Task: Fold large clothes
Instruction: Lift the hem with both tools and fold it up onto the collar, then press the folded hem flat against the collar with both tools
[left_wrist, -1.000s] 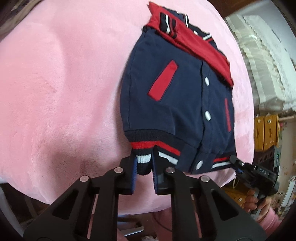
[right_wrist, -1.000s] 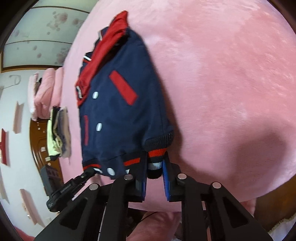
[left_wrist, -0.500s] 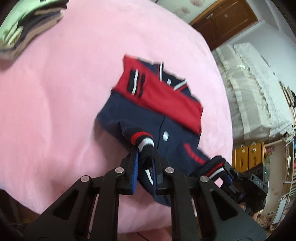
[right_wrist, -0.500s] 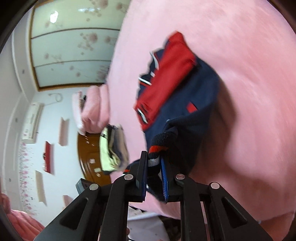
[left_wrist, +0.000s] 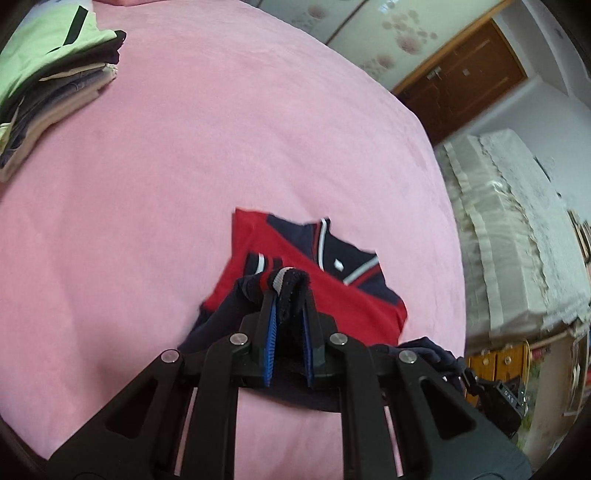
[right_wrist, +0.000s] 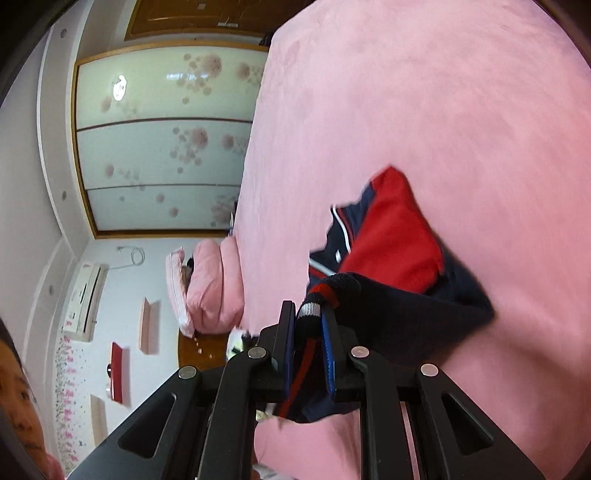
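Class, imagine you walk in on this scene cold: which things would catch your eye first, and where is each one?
First, the navy and red varsity jacket lying on the pink blanket, its striped knit hem lifted toward the collar. The left gripper and right gripper are each shut on a corner of that hem. A stack of folded clothes, pale green on top, sits at the blanket's far left in the left wrist view.
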